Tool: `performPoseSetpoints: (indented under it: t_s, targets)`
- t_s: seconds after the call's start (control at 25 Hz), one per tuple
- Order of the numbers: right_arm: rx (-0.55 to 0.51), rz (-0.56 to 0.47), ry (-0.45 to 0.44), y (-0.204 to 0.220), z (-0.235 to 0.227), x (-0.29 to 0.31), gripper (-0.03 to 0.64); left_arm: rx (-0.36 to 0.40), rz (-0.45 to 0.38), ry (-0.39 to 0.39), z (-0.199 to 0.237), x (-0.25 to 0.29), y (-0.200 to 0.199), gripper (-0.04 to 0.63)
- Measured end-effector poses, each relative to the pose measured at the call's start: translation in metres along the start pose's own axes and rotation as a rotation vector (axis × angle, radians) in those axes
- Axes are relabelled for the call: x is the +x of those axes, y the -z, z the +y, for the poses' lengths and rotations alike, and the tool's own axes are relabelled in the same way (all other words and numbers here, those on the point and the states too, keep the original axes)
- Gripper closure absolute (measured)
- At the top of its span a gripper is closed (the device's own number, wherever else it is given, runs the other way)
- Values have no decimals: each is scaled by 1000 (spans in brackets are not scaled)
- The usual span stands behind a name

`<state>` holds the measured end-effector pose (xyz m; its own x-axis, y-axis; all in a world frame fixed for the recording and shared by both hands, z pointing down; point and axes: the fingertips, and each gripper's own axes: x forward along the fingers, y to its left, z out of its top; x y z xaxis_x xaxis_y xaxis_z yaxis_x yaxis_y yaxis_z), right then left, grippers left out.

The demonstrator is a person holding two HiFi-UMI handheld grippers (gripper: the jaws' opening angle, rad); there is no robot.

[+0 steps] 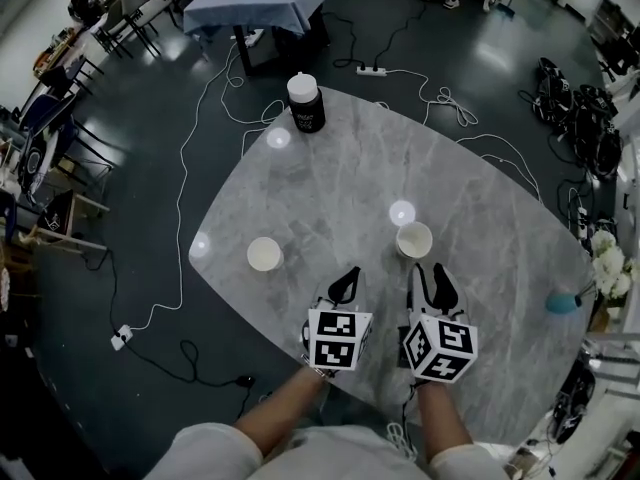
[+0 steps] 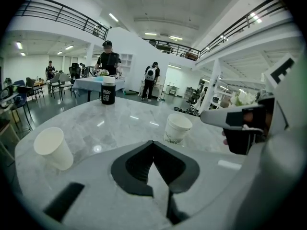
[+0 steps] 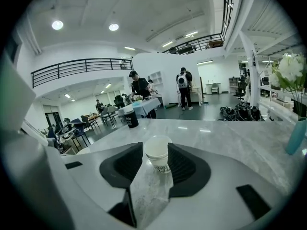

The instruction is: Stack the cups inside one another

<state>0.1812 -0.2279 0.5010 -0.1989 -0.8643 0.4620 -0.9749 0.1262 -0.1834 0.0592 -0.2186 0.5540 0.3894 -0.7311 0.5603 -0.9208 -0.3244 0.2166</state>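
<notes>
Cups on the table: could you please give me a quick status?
Left gripper shut, empty. Right gripper open, one cup at its tips. Other cup apart, unstacked. Black jar well clear.

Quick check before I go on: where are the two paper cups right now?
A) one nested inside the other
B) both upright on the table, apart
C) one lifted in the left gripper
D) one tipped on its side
B: the plain cup and the printed cup stand upright and apart on the table. The printed one is just ahead of the open right gripper.
</notes>
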Motion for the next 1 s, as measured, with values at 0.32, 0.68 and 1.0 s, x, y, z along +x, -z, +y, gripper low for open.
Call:
performPoseSetpoints:
  t_s: [0.32, 0.68, 1.0]
  targets:
    - [16, -40, 35, -5, 4, -34, 522, 20, -35, 11, -6, -33, -8, 600]
    - [29, -75, 51, -4, 18, -78, 580, 50, -80, 55, -22, -77, -15, 600]
    - [26, -105, 63, 0, 29, -112, 589, 89, -147, 105, -34, -111, -27, 600]
